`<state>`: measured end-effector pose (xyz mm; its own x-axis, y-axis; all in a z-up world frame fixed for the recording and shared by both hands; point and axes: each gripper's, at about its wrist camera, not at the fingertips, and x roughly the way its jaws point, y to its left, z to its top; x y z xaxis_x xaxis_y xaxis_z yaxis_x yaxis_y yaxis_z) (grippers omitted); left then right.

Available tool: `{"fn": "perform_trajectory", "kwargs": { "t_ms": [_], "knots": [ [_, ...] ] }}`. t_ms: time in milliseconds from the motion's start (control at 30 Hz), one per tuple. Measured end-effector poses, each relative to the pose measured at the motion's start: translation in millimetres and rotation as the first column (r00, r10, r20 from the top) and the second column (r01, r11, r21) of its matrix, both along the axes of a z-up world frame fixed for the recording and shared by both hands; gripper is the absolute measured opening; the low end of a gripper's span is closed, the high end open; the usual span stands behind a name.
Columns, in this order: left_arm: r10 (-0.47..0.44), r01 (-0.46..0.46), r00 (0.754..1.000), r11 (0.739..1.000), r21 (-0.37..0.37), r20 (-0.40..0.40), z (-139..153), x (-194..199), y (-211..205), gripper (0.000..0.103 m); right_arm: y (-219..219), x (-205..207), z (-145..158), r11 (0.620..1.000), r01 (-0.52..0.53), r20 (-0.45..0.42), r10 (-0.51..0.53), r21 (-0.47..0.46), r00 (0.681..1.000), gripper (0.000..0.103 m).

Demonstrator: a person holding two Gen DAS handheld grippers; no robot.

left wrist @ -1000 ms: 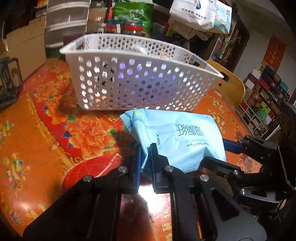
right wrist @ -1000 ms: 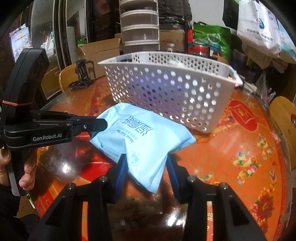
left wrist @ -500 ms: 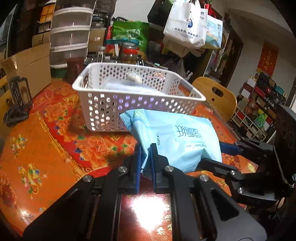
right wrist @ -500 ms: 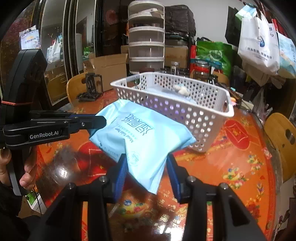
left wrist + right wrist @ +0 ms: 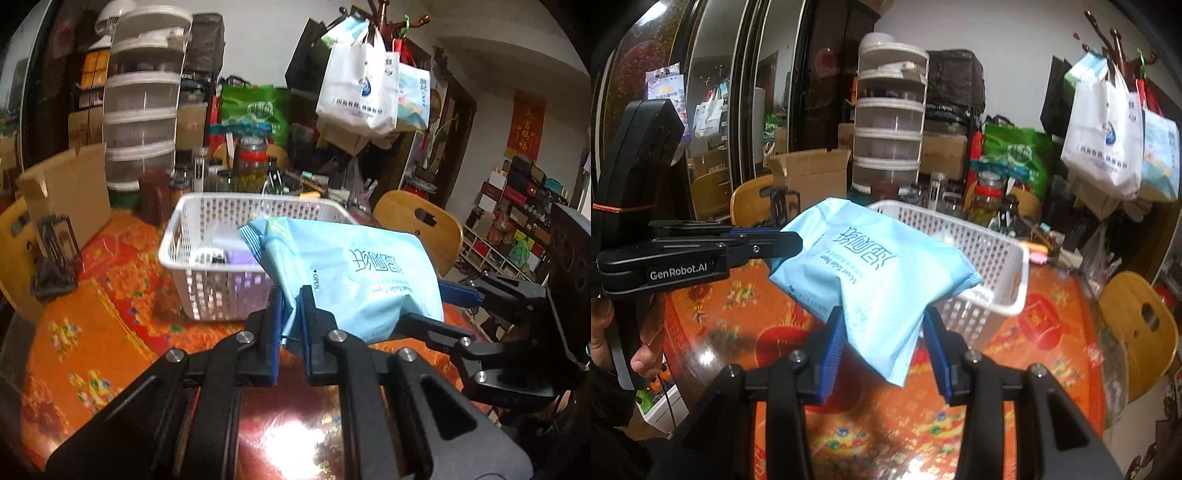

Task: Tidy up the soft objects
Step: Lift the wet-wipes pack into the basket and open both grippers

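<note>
A light blue soft pack of tissue paper [image 5: 354, 269] hangs in the air between both grippers, level with the rim of a white perforated basket [image 5: 207, 273]. My left gripper [image 5: 291, 299] is shut on the pack's left edge. My right gripper [image 5: 882, 325] is shut on its other end; the pack [image 5: 871, 266] sags between the blue pads. The basket [image 5: 993, 258] stands just behind the pack and holds a purple item and other soft things, partly hidden.
The table [image 5: 92, 332] has an orange and red floral cloth. A black stand [image 5: 55, 258] and a cardboard box [image 5: 66, 199] sit at the left. Jars, stacked plastic containers [image 5: 890, 122] and hanging bags [image 5: 362, 88] crowd the back. A wooden chair [image 5: 421, 229] stands at the right.
Both grippers have lifted the blue pack from the table surface up to about basket-rim height. The basket now looks lower and farther in both views.
</note>
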<state>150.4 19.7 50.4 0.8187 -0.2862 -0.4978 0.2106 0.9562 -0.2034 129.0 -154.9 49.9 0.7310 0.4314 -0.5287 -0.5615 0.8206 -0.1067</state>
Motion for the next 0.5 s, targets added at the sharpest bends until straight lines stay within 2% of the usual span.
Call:
{"fn": "perform_trajectory", "kwargs": {
  "t_ms": [267, 500],
  "knots": [
    [0.013, -0.015, 0.996, 0.999, 0.033, 0.088, 56.1, 9.6, -6.6, 0.008, -2.3, 23.2, 43.2, 1.000, -0.003, 0.049, 0.003, 0.006, 0.999, 0.041],
    [0.018, -0.025, 0.994, 0.997, 0.066, 0.107, 81.6, 61.3, -14.5, 0.008, -4.0, 72.6, 53.1, 1.000, 0.013, 0.034, -0.013, 0.005, 0.999, 0.041]
  ]
}}
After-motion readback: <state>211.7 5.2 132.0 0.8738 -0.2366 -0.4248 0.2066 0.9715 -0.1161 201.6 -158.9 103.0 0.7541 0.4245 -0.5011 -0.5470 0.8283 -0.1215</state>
